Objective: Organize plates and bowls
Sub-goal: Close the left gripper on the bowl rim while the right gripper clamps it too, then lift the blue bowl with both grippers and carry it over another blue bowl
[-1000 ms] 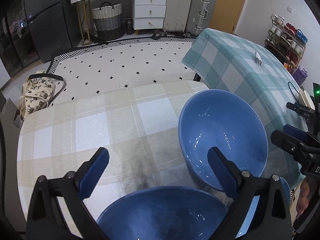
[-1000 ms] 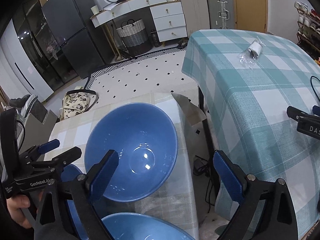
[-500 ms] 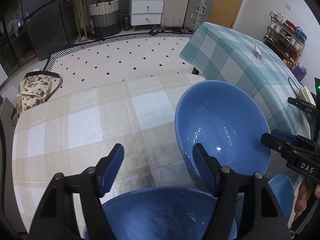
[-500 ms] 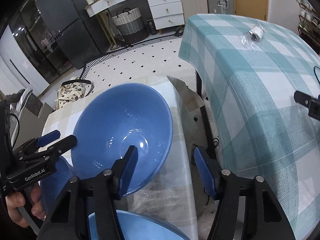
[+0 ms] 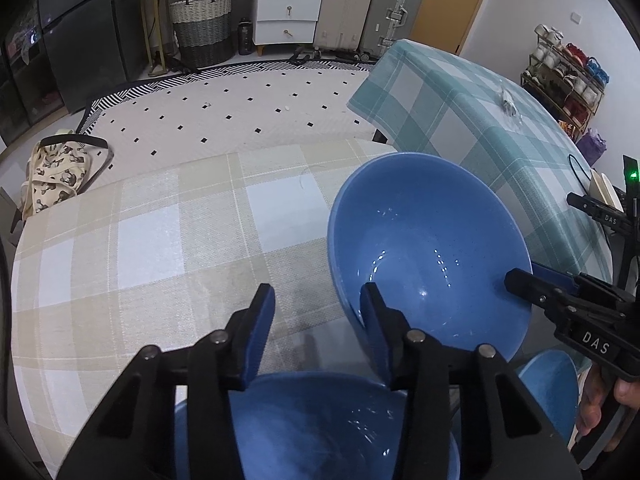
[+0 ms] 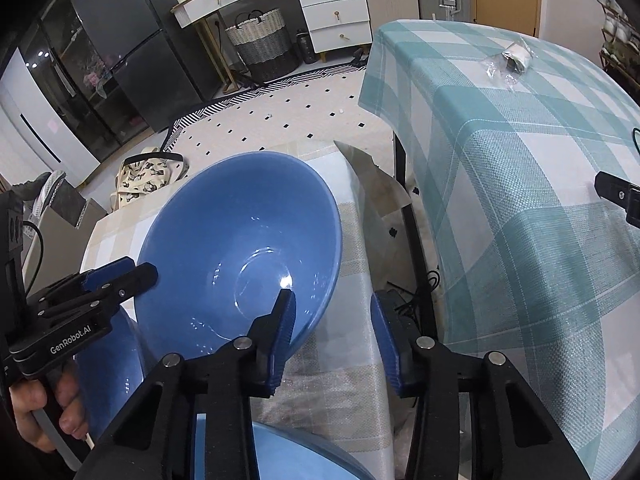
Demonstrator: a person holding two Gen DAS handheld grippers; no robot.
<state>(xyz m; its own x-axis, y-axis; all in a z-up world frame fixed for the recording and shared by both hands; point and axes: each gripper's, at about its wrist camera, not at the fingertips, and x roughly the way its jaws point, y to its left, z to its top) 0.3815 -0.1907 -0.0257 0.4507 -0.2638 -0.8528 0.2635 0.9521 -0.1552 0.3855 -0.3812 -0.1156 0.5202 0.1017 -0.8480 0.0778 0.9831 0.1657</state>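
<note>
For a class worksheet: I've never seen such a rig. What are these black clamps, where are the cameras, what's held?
A person holds a clamp-like gripper in each hand; a wide-angle camera on each looks along its jaws. One picture is from the left gripper, one from the right gripper. On the beige checked table sit a large blue bowl and a nearer blue bowl. The jaws straddle the large bowl's opposite rims and have just been closing; gaps show, so nothing is gripped.
</note>
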